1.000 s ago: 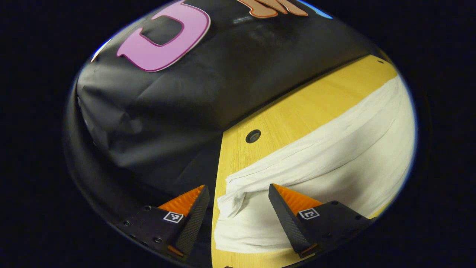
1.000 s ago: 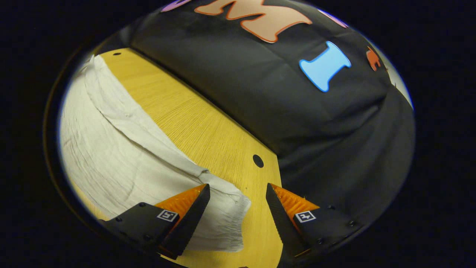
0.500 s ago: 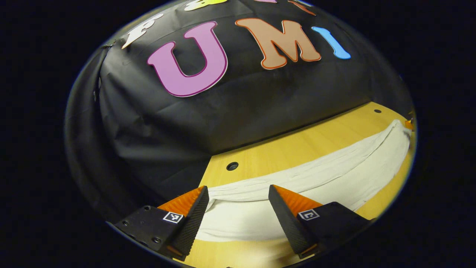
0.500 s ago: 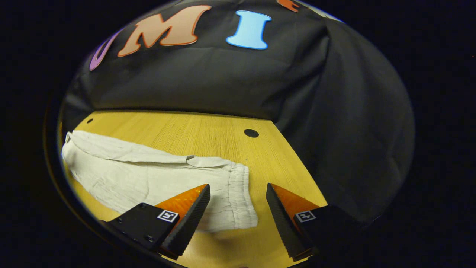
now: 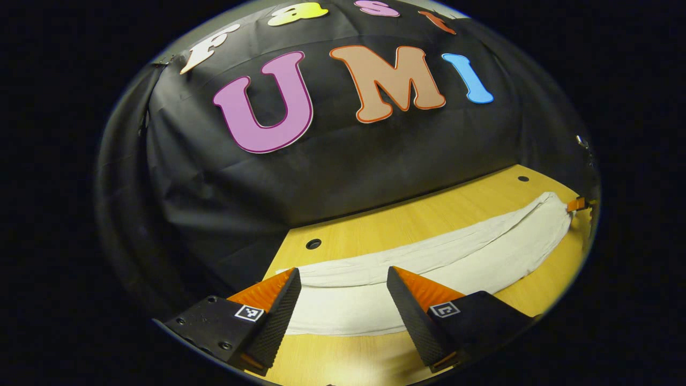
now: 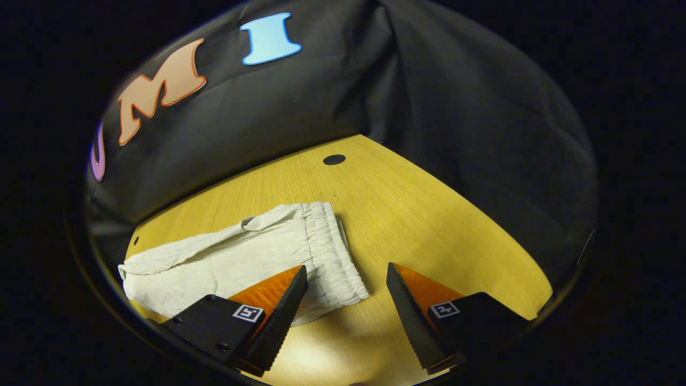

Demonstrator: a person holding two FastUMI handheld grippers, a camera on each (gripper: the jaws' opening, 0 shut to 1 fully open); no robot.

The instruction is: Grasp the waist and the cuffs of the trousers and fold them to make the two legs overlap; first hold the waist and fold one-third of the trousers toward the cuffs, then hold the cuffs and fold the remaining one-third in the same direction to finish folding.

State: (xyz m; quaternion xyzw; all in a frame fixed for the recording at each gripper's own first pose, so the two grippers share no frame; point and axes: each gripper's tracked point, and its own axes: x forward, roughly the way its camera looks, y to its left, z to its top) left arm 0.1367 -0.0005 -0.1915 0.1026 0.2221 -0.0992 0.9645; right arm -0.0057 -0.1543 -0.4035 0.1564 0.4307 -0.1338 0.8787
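Cream trousers [image 5: 429, 268] lie flat along the yellow wooden table [image 5: 429, 214], the legs one on the other. In the left gripper view my left gripper [image 5: 343, 269] hovers open over the cuff end, nothing between its fingers. The cloth stretches away to the right, where a small bit of the other gripper [image 5: 578, 203] shows at the far end. In the right gripper view the trousers [image 6: 230, 262] end in a gathered elastic waistband [image 6: 332, 246]. My right gripper [image 6: 347, 267] is open just above that waistband, holding nothing.
The booth's black cloth wall stands close behind the table. Small round holes [image 5: 313, 244] [image 6: 334, 159] mark the tabletop near its back edge. Bare table [image 6: 439, 225] spreads to the right of the waistband.
Both grippers have drawn back and up from the trousers, staying open. The cloth looks smaller and farther off in both views. The right gripper view has swung toward the table's right side.
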